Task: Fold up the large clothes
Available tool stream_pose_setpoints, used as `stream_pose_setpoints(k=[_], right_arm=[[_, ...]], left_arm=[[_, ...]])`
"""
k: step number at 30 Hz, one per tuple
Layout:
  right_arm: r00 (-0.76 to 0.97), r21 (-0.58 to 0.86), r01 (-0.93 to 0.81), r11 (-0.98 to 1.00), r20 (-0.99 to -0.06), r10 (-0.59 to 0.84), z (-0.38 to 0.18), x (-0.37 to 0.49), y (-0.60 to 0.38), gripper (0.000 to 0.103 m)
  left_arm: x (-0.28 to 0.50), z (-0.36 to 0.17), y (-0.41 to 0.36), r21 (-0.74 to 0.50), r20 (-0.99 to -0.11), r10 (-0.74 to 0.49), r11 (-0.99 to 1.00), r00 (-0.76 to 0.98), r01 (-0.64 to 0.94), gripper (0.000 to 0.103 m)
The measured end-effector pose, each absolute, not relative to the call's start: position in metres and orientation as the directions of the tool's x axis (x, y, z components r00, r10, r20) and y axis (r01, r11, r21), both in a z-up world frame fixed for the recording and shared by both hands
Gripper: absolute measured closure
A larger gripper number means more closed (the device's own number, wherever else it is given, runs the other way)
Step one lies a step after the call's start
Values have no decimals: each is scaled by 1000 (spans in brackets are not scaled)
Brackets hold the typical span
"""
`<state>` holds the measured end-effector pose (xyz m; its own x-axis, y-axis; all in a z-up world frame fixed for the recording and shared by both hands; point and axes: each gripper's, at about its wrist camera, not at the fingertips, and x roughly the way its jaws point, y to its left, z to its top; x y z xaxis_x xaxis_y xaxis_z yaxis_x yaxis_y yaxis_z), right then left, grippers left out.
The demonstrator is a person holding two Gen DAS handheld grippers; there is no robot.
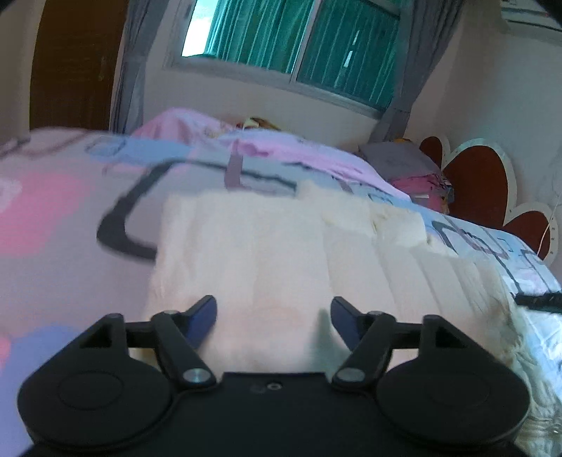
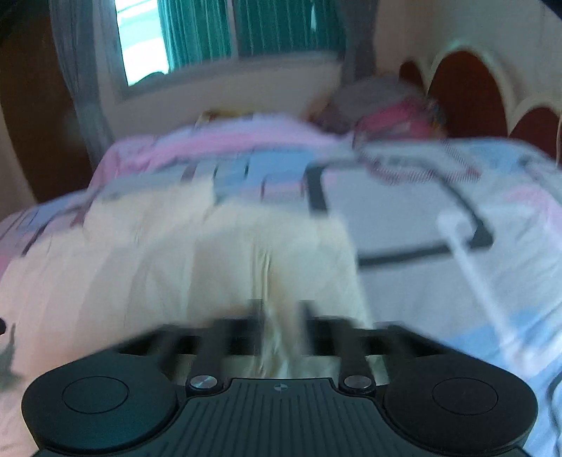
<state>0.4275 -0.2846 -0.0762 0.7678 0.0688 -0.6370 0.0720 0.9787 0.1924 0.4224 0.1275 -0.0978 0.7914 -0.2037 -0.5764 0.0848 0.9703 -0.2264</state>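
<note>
Left hand-held gripper jaws spread wide, nothing between them. Right hand-held gripper blurred, jaws close together, pinching cream garment fold.

the right hand-held gripper pinches a bunched fold of the cream garment, which lies across the patterned bed. far behind, blurred, a green-curtained window.
</note>
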Motion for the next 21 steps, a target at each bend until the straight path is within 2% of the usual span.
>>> stream_pose_setpoints(k=[2, 3, 4, 5, 10, 14, 15, 16, 17, 21], right_arm=[[769, 206, 53, 977, -633, 92, -75, 441, -281, 40], [771, 211, 46, 976, -629, 99, -76, 447, -279, 46], [773, 215, 29, 976, -624, 115, -78, 454, -276, 56], [762, 213, 19, 977, -636, 123, -81, 462, -272, 71], [674, 192, 50, 980, -730, 109, -115, 499, -267, 72], [677, 195, 61, 979, -728, 103, -115, 491, -268, 71], [685, 210, 67, 975, -721, 108, -110, 486, -271, 60], [699, 221, 79, 972, -708, 104, -106, 478, -273, 46], [719, 227, 88, 970, -689, 96, -101, 467, -277, 25], [717, 246, 93, 965, -689, 106, -92, 435, -280, 24]], left_arm=[[438, -93, 127, -225, -577, -217, 969, 788, 102, 32], [446, -92, 125, -217, -574, -220, 970, 789, 112, 32], [455, -92, 122, -206, -573, -222, 971, 789, 124, 31], [463, -94, 119, -197, -579, -222, 972, 784, 130, 31], [493, -118, 115, -151, -636, -192, 981, 747, 123, 28], [487, -121, 121, -121, -645, -172, 985, 745, 122, 29], [481, -117, 122, -108, -640, -158, 987, 752, 115, 25], [472, -112, 123, -95, -624, -149, 989, 767, 115, 15], [463, -109, 125, -83, -610, -142, 990, 780, 116, 11], [431, -103, 128, -62, -603, -132, 991, 787, 119, 10]])
